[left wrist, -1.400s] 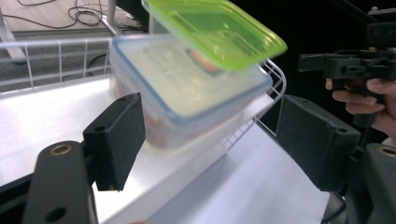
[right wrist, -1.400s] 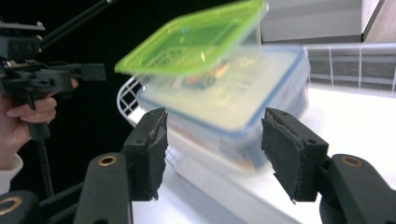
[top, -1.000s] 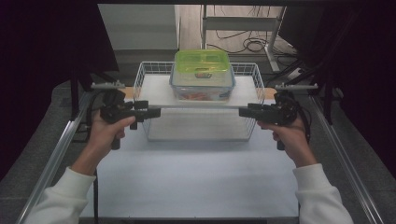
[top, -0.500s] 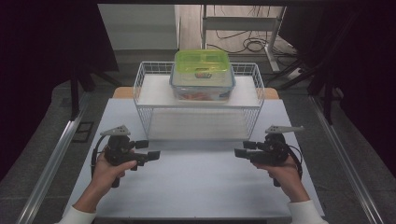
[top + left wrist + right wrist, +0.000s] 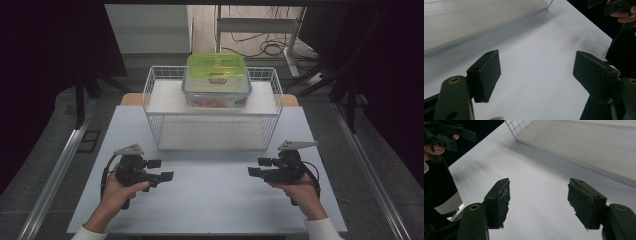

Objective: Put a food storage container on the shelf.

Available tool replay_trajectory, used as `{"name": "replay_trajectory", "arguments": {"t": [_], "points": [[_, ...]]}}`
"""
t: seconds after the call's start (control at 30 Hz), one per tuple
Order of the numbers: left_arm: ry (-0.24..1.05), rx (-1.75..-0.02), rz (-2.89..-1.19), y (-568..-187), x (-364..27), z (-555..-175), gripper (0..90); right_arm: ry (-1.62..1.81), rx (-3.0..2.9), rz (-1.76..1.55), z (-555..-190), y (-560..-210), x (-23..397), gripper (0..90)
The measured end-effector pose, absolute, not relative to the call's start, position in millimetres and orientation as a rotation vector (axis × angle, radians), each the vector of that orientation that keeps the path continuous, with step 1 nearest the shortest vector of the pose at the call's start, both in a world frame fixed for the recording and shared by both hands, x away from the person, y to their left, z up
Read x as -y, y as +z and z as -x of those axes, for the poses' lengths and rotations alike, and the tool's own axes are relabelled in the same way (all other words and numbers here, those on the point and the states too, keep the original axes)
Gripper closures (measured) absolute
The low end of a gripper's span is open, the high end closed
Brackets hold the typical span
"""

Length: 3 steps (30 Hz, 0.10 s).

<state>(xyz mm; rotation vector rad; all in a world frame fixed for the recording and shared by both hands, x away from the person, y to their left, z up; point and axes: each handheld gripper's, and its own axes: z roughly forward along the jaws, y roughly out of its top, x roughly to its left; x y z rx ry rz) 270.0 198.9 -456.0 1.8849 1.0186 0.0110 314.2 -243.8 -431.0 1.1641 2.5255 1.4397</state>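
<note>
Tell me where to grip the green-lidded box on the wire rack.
Probably both short ends of the box, just under the lid rim, one tool per end. It sits level on the rack, too wide for a single tool. Left tool comes from its left, right tool from its right; both are open and empty.

1. My left gripper (image 5: 161,170) is black, with a grey three-cornered plate on top. It lies level, low over the white table (image 5: 215,200), jaws pointing toward the middle, wide apart with nothing between them.
2. My right gripper (image 5: 260,167) mirrors it on the other side: black, same grey plate, level, jaws pointing inward at the left one. Its jaws have just been opening and hold nothing.
3. The two are well apart, each just in front of the white wire basket (image 5: 165,112), touching neither it nor each other.
</note>
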Motion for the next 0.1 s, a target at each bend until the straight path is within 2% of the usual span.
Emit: {"name": "replay_trajectory", "arguments": {"t": [0.1], "points": [[0.011,-1.025,-1.879,-457.5,-201.0,-269.0,21.5,1.443,-2.509,-1.165,-313.2,-433.8,245.9,32.0]]}}
